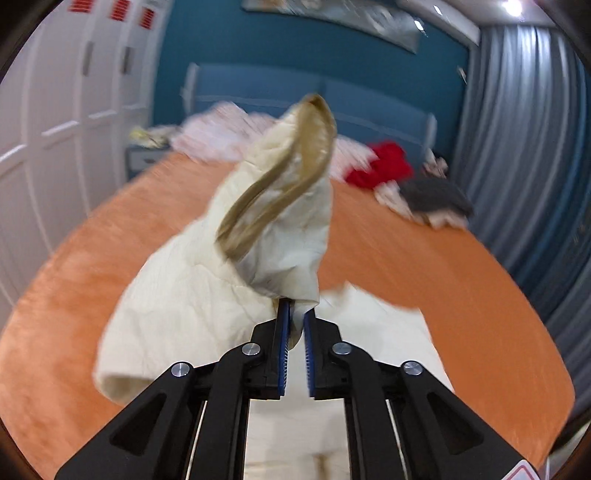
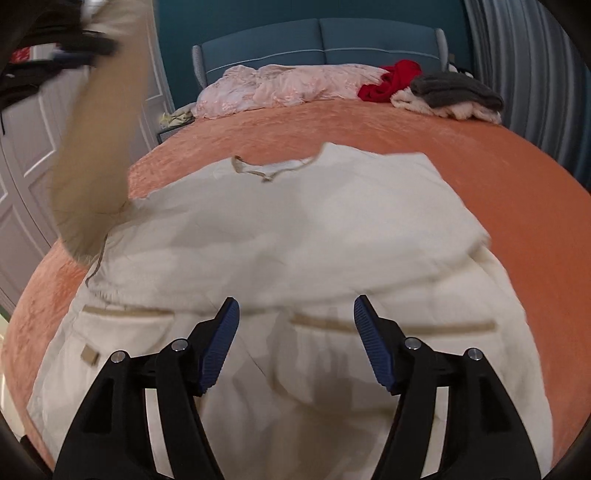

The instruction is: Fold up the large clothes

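the jacket point(image 2: 295, 236) lies spread across the middle of the bed point(image 2: 498, 177), filling the lower centre of the right wrist frame, with one sleeve point(image 2: 99, 140) raised at the upper left. behind it, along the headboard point(image 2: 321, 37) at the top, a quilt point(image 2: 280, 86) sits centre and a clothes pile point(image 2: 443, 90) at the upper right.

Bright ceiling lamps point(image 1: 514, 7) glare far above the fingers; motion blur smears everything beyond the fingertips, fisheye bends the edges dark, and soft shadow pools between the right fingers point(image 2: 373, 332).
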A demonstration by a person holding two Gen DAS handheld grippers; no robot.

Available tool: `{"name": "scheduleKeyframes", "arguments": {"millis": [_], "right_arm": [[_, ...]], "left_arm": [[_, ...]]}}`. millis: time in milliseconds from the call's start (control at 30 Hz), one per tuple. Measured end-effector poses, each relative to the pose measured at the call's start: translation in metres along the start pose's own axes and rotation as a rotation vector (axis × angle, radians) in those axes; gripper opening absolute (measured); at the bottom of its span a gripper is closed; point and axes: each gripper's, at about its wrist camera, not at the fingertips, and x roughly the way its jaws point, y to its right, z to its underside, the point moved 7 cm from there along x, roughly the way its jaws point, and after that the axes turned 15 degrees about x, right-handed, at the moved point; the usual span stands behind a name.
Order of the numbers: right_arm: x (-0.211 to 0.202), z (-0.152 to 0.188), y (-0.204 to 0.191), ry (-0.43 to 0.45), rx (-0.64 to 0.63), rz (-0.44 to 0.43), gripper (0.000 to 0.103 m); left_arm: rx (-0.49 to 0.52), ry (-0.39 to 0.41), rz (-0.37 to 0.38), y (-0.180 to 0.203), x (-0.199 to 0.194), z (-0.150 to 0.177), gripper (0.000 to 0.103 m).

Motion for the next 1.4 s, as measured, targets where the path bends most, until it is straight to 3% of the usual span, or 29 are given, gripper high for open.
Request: {"name": "scheduleKeyframes", "arguments": {"millis": [67,100,133,200,267,400,567,700,833,867,933,967,1033,1133,1200,1300,1400], "right_arm": [[-0.006,0.002,0.017,-0.009,0.030,0.012,0.064],[-0.008,0.003,0.022,-0.013,0.040,0.016,0.065],[-0.010,0.003,0.032,-0.021,0.061,0.021,0.065],[-0.011,0.003,0.045,-0.037,0.103,0.020,0.066],[-0.012,-0.003,0.056,-0.043,0.156,0.011,0.066],[-0.012,-0.022,0.064,-0.026,0.231,-0.025,0.069],[0.003,-0.065,0.059,0.012,0.289,-0.069,0.071],[0.034,-0.088,0.045,-0.023,0.301,-0.074,0.071],[0.068,-0.084,0.038,-0.110,0.310,-0.060,0.069],[0.075,-0.080,0.037,-0.130,0.312,-0.057,0.062],[0.078,-0.079,0.035,-0.144,0.299,-0.057,0.008],[0.072,-0.083,0.034,-0.123,0.304,-0.078,0.003],[0.046,-0.095,0.035,-0.039,0.333,-0.144,0.002],[0.005,-0.105,0.048,0.059,0.319,-0.131,0.002],[0.007,-0.097,0.057,0.038,0.290,-0.088,0.002],[0.030,-0.069,0.064,-0.030,0.160,0.055,0.002],[0.046,-0.049,0.068,-0.063,0.109,0.115,0.002]], "left_arm": [[0.021,-0.070,0.034,0.035,0.024,0.025,0.014],[0.024,-0.111,0.065,0.051,0.037,0.041,0.024],[0.020,-0.138,0.081,0.056,0.044,0.056,0.045],[0.001,-0.189,0.089,0.064,0.056,0.084,0.064],[-0.031,-0.214,0.105,0.053,0.061,0.108,0.064],[-0.211,-0.227,0.164,0.008,0.045,0.138,0.064],[-0.565,-0.201,0.094,-0.102,0.022,0.167,0.064],[-0.755,-0.221,0.012,-0.173,0.025,0.191,0.063],[-0.885,-0.222,0.004,-0.200,0.036,0.204,0.063],[-0.905,-0.223,0.016,-0.203,0.042,0.205,0.063],[-0.918,-0.240,0.030,-0.203,0.048,0.206,0.061],[-0.919,-0.252,0.035,-0.203,0.053,0.206,0.060],[-0.903,-0.275,0.017,-0.204,0.059,0.205,0.045],[-0.840,-0.295,-0.011,-0.201,0.058,0.209,0.014],[-0.774,-0.305,-0.043,-0.196,0.059,0.212,0.009],[-0.650,-0.316,-0.133,-0.184,0.060,0.210,0.008],[-0.542,-0.333,-0.212,-0.175,0.063,0.211,0.007]]}}
